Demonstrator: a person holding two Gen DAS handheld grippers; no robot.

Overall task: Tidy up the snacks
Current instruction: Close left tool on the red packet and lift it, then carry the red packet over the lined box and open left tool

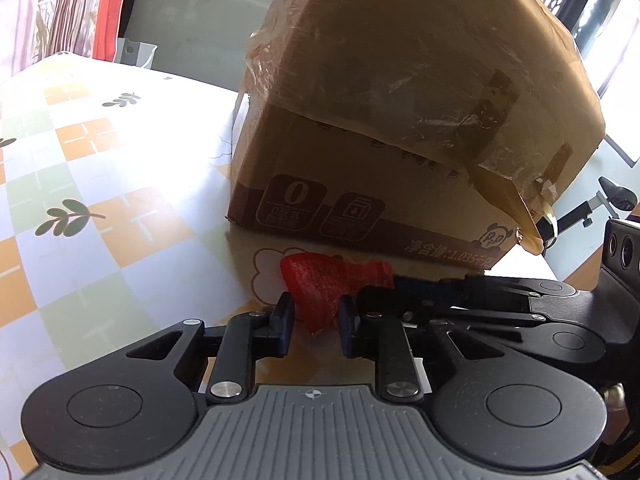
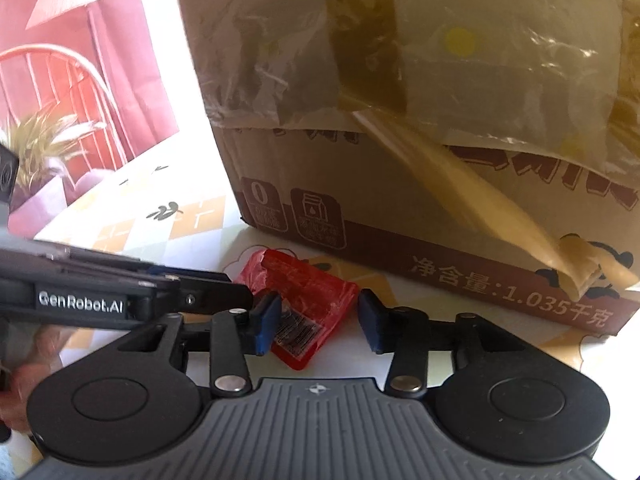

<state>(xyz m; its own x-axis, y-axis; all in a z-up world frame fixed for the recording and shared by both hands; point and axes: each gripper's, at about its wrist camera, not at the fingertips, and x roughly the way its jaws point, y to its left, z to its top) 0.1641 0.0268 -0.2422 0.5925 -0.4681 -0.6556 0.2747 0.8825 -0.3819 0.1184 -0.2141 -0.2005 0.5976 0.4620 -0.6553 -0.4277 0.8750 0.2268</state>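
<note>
Closest in the left wrist view, the left gripper (image 1: 316, 326) points down at a slant, and its jaws are clamped on the wide end of a red snack packet (image 1: 320, 284). The packet lies on the tabletop (image 1: 120, 160), just in front of a big box. In this view its long side runs across, from the left jaws toward the right gripper, and it gets thinner at that end. The right gripper (image 2: 318, 320) comes in from the side and also tips downward. In its own view its jaws stand one on each side of the packet. One pad covers the packet's edge and the other sits right at its corner, so I cannot tell if they are squeezing it. The end with the barcode points toward this camera, and the far corner looks torn. At the lower left edge a person's hand (image 2: 18, 376) holds the left gripper, but it is blurry and cut off. Behind the packet stands the cardboard box (image 1: 400, 80), with a flap folded down over its side and shiny tape on it. A loose tape strip (image 2: 460, 184) hangs across the printed words. The top of the box runs out of the picture. Farther off are a striped curtain (image 1: 60, 8) and a spiky plant (image 2: 36, 140).
</note>
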